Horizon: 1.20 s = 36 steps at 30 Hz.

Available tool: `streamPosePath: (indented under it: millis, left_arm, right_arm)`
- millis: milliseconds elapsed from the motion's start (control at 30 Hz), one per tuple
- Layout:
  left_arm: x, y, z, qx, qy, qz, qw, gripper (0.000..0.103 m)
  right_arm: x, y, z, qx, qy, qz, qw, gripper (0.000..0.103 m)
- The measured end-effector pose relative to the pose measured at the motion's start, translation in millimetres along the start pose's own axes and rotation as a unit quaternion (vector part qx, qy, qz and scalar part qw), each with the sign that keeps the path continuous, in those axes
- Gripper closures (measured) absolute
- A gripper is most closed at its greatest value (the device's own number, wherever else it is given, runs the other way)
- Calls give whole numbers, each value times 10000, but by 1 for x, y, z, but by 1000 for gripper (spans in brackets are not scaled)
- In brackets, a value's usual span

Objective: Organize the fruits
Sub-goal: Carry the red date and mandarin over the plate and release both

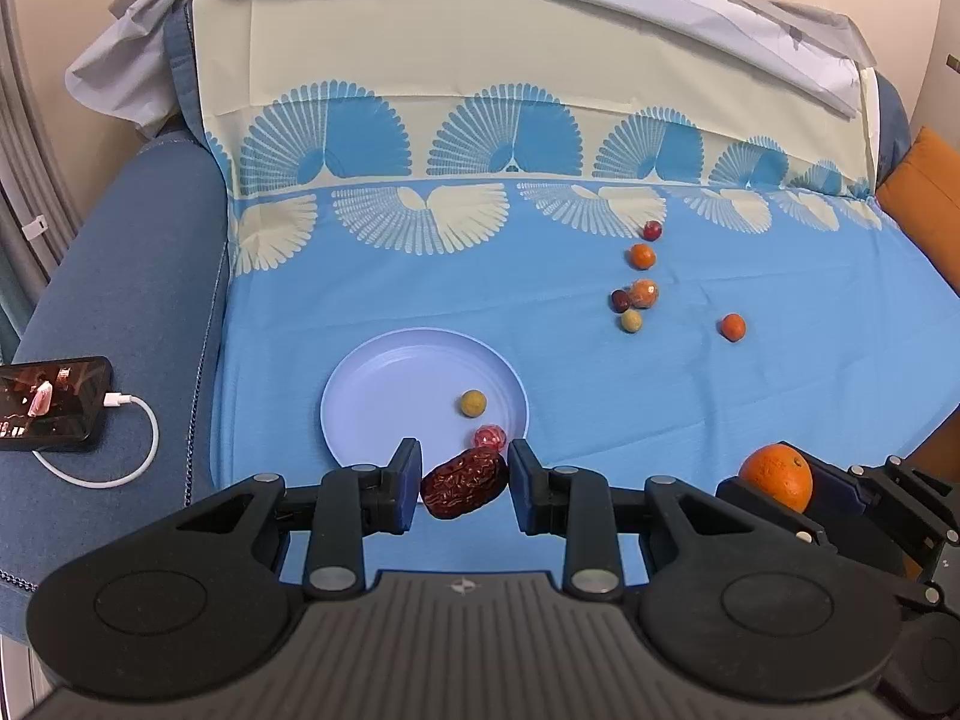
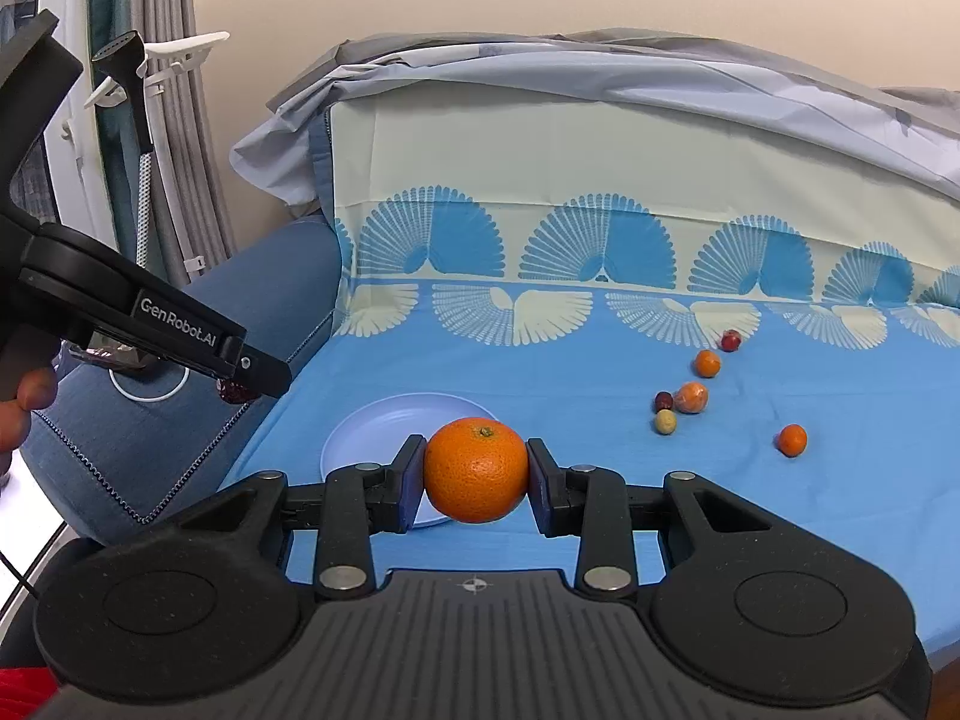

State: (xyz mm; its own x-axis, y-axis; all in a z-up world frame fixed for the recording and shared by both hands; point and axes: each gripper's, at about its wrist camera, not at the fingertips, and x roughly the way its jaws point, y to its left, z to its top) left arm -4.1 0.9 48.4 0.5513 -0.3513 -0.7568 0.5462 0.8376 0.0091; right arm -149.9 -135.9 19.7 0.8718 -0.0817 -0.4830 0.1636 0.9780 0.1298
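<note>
While the plate [image 1: 384,384] holds a yellow fruit [image 1: 473,403] and a red ball [image 1: 489,437], the left gripper [image 1: 463,483] clamps a date [image 1: 462,483] at its near rim; the right gripper [image 2: 476,474] grips an orange [image 2: 476,469].

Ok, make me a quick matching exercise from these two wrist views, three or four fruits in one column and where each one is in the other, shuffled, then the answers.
Things:
1. big orange
2. wrinkled red date
3. small yellow fruit
4. dark red fruit

Places:
A. on the lilac plate
B. between the left gripper fingers
C. on the cloth, farthest back in the loose row
D. clamped in the right gripper

Pairs: 1-D, 2-B, 3-A, 4-C
</note>
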Motion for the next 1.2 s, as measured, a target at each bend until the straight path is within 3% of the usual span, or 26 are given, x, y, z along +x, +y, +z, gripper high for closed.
streamPosePath:
  millis: [800,1200]
  left_arm:
    - [14,25,-4,-363,111,130,9992,69]
    - [49,47,3,-582,264,217,9977,69]
  right_arm:
    - [19,-5,-3,70,345,52,9994,66]
    - [62,6,-1,-1,687,189,9975,66]
